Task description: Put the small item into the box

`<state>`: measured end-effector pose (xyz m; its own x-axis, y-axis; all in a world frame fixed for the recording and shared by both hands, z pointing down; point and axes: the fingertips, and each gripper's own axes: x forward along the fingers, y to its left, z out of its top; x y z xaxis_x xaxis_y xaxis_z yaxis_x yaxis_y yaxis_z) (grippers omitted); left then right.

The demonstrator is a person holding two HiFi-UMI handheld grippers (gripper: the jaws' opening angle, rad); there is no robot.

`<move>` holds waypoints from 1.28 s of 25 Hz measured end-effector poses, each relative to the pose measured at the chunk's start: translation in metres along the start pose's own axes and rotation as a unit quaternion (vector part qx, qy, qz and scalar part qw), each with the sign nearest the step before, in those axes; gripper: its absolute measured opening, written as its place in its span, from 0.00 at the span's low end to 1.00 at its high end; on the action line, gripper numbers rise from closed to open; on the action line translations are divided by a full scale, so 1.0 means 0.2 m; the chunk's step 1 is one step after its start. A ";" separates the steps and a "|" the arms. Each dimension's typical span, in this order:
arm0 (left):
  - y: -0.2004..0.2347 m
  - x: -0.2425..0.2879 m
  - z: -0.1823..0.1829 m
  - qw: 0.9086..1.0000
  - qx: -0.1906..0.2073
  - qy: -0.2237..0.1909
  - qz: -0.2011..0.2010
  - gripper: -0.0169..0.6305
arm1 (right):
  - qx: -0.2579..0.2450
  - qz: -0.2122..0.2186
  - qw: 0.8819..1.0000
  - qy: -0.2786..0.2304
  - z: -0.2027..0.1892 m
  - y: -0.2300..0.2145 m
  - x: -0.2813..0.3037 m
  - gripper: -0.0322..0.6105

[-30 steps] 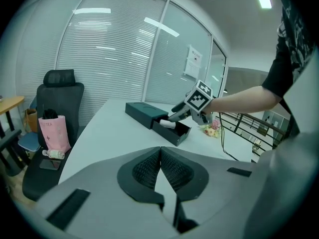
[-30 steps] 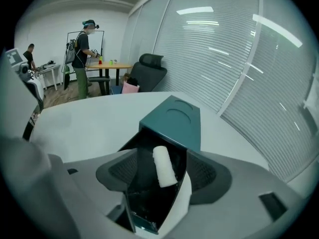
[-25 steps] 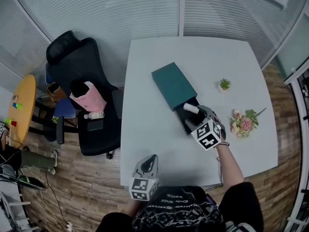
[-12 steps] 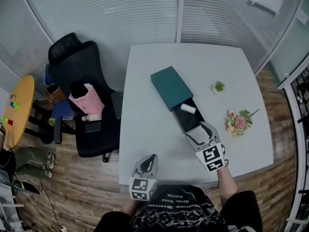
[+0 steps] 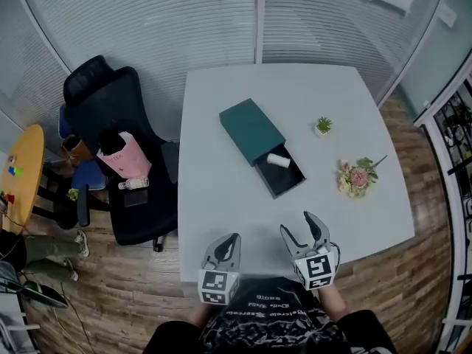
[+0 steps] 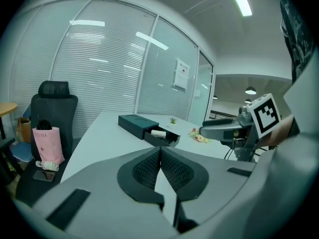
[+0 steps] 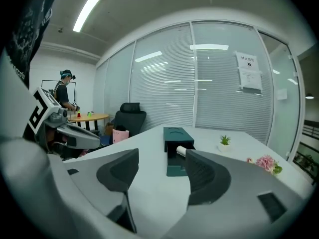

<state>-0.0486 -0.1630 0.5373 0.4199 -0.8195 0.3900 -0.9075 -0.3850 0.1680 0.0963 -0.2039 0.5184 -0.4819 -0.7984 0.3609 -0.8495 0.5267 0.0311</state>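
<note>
A dark teal box point(image 5: 252, 130) lies on the white table point(image 5: 236, 205) with its black drawer point(image 5: 286, 178) pulled out. A small white cylinder point(image 5: 278, 161) lies inside the drawer, and it also shows in the left gripper view as the white cylinder point(image 6: 158, 133) and in the right gripper view as the white cylinder point(image 7: 182, 152). My right gripper point(image 5: 304, 227) hovers open and empty at the table's near edge, well short of the drawer. My left gripper point(image 5: 230, 245) is shut with nothing in it, held low at the near edge.
A small potted plant point(image 5: 322, 126) and a pink flower bunch point(image 5: 356, 176) sit on the table's right side. A black office chair point(image 5: 110, 124) with a pink bag point(image 5: 124, 157) stands to the left. A yellow round table point(image 5: 18, 172) is at far left.
My right gripper has drawn back from the drawer toward the near table edge, leaving the white cylinder in the drawer. The left gripper has stayed in place.
</note>
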 end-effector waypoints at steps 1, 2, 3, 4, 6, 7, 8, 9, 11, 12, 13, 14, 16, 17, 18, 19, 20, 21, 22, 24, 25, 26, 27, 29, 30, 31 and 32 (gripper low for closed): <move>0.00 0.00 0.00 1.000 0.000 0.000 -0.001 0.06 | 0.007 -0.004 1.000 0.005 -0.03 0.02 -0.02 0.52; 0.01 0.00 0.00 1.000 -0.002 0.000 -0.001 0.06 | 0.012 -0.006 1.000 0.013 -0.07 0.04 -0.04 0.52; 0.01 0.00 0.00 1.000 -0.004 0.000 -0.002 0.06 | 0.016 -0.008 1.000 0.021 -0.10 0.06 -0.06 0.52; 0.00 0.00 -0.01 1.000 -0.006 0.001 -0.003 0.06 | 0.021 -0.008 0.999 0.027 -0.12 0.08 -0.07 0.52; 0.00 0.00 -0.01 1.000 -0.006 0.001 -0.006 0.06 | 0.028 -0.007 0.999 0.032 -0.15 0.11 -0.09 0.52; 0.00 0.00 -0.01 1.000 -0.005 0.001 -0.008 0.06 | 0.026 -0.007 0.999 0.032 -0.15 0.11 -0.09 0.52; -0.01 0.01 0.00 1.000 -0.004 0.001 -0.010 0.06 | 0.025 -0.007 0.999 0.032 -0.15 0.11 -0.09 0.52; -0.01 0.01 0.01 1.000 -0.003 0.001 -0.012 0.06 | 0.025 -0.010 0.999 0.033 -0.15 0.10 -0.08 0.52; -0.01 0.00 0.01 1.000 -0.001 0.002 -0.015 0.06 | 0.028 -0.015 0.999 0.033 -0.14 0.08 -0.08 0.52; -0.01 0.00 0.01 1.000 -0.001 0.003 -0.016 0.06 | 0.026 -0.015 0.999 0.032 -0.14 0.07 -0.08 0.51; -0.01 0.00 0.01 1.000 -0.001 0.003 -0.017 0.06 | 0.021 -0.013 0.999 0.033 -0.14 0.07 -0.08 0.48; -0.01 0.00 0.01 1.000 -0.001 0.003 -0.018 0.06 | 0.015 -0.009 0.999 0.034 -0.13 0.08 -0.08 0.43; -0.01 0.00 0.01 1.000 0.000 0.003 -0.019 0.06 | 0.010 0.007 0.999 0.040 -0.14 0.11 -0.07 0.31; -0.01 0.00 0.01 1.000 0.000 0.004 -0.019 0.06 | 0.012 0.021 0.999 0.045 -0.15 0.13 -0.07 0.26; -0.01 0.00 0.01 1.000 0.001 0.005 -0.019 0.06 | 0.016 0.035 0.998 0.048 -0.15 0.16 -0.06 0.21; 0.00 0.00 0.01 1.000 0.001 0.005 -0.019 0.06 | 0.019 0.045 0.998 0.050 -0.16 0.18 -0.05 0.17; 0.00 0.00 0.01 1.000 0.000 0.005 -0.018 0.06 | 0.021 0.050 0.997 0.050 -0.15 0.19 -0.05 0.14; 0.01 0.01 0.00 1.000 -0.002 0.006 -0.017 0.06 | 0.023 0.050 0.997 0.049 -0.15 0.20 -0.04 0.12; 0.01 0.00 0.00 1.000 -0.004 0.008 -0.016 0.06 | 0.028 0.049 0.997 0.047 -0.14 0.20 -0.04 0.10; 0.03 0.00 -0.01 1.000 -0.004 0.013 -0.013 0.06 | 0.037 0.049 0.997 0.043 -0.13 0.20 -0.03 0.07; 0.04 0.00 -0.01 1.000 -0.004 0.015 -0.011 0.06 | 0.036 0.052 0.997 0.043 -0.12 0.20 -0.02 0.07; 0.04 0.00 -0.01 1.000 -0.004 0.015 -0.010 0.06 | 0.033 0.056 0.997 0.044 -0.12 0.21 -0.02 0.06; 0.05 0.00 -0.01 1.000 -0.004 0.014 -0.009 0.06 | 0.030 0.060 0.997 0.046 -0.12 0.21 -0.01 0.06; 0.05 0.01 0.00 1.000 -0.005 0.013 -0.007 0.06 | 0.030 0.063 0.996 0.049 -0.13 0.22 -0.01 0.06; 0.05 0.01 0.00 1.000 -0.004 0.012 -0.007 0.06 | 0.032 0.062 0.996 0.049 -0.13 0.22 -0.01 0.06; 0.05 0.01 0.00 1.000 -0.003 0.012 -0.007 0.06 | 0.033 0.061 0.996 0.050 -0.14 0.22 0.00 0.06; 0.05 0.01 0.00 1.000 -0.001 0.012 -0.007 0.06 | 0.033 0.060 0.996 0.052 -0.14 0.22 0.00 0.06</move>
<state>-0.0574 -0.1682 0.5397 0.4320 -0.8040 0.4087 -0.9017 -0.3950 0.1760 0.0643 -0.1717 0.5456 -0.5588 -0.6950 0.4526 -0.8011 0.5934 -0.0779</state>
